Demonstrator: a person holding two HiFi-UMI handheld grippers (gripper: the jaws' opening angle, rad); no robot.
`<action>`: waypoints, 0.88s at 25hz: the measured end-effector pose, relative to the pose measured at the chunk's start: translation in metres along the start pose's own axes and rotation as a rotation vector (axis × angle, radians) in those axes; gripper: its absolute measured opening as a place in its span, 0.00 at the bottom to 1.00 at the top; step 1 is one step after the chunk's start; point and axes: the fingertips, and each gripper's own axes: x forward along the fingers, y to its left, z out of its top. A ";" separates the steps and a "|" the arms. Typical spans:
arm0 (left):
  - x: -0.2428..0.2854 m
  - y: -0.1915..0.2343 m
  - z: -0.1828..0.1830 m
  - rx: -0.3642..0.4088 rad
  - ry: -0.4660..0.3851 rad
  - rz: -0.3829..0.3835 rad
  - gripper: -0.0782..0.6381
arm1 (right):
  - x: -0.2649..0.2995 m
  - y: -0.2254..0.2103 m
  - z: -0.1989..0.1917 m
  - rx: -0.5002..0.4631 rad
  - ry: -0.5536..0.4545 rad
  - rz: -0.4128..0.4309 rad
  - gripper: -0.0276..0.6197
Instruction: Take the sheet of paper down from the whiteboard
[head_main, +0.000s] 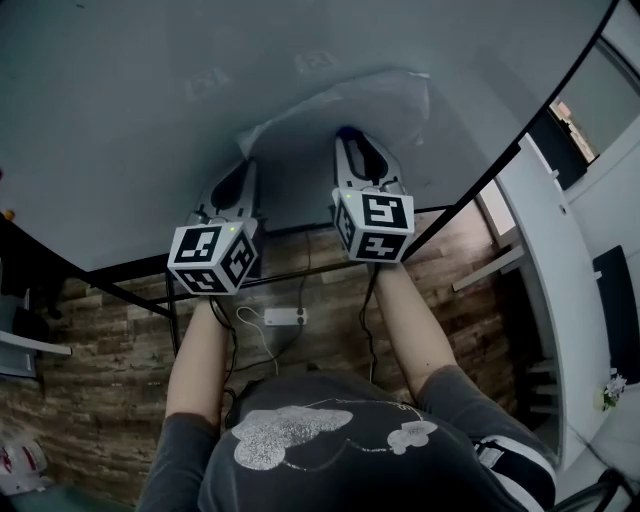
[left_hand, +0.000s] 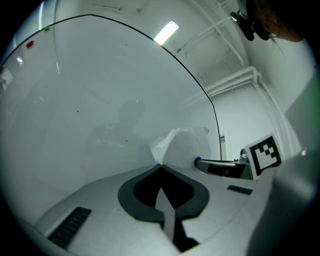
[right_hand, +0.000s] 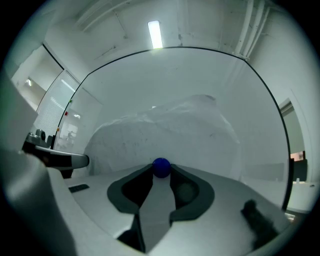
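A white sheet of paper (head_main: 340, 105) hangs on the whiteboard (head_main: 130, 90), bulging away from it along its left side. My left gripper (head_main: 247, 162) is shut on the sheet's lower left corner; in the left gripper view the jaw tips (left_hand: 160, 165) meet on the paper (left_hand: 182, 145). A small blue magnet (head_main: 346, 131) sits on the sheet. My right gripper (head_main: 348, 137) points level at the board. In the right gripper view the magnet (right_hand: 161, 167) lies between its fingertips, which touch it on both sides, with the paper (right_hand: 165, 132) behind.
The board's dark frame (head_main: 480, 190) runs just below both grippers. A red magnet (left_hand: 30, 45) and a green one (left_hand: 46, 29) sit at the board's far corner. On the wooden floor lie a white power strip (head_main: 283, 317) and cables. A white shelf unit (head_main: 550, 260) stands to the right.
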 end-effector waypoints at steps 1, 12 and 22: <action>-0.002 0.001 0.000 -0.007 0.001 -0.001 0.12 | -0.004 0.001 0.000 0.007 -0.003 -0.004 0.22; -0.028 0.013 -0.002 -0.021 0.041 -0.007 0.12 | -0.034 0.026 -0.006 0.036 -0.010 0.017 0.22; -0.074 0.053 -0.026 -0.036 0.147 0.026 0.12 | -0.072 0.069 -0.021 0.066 0.049 -0.021 0.22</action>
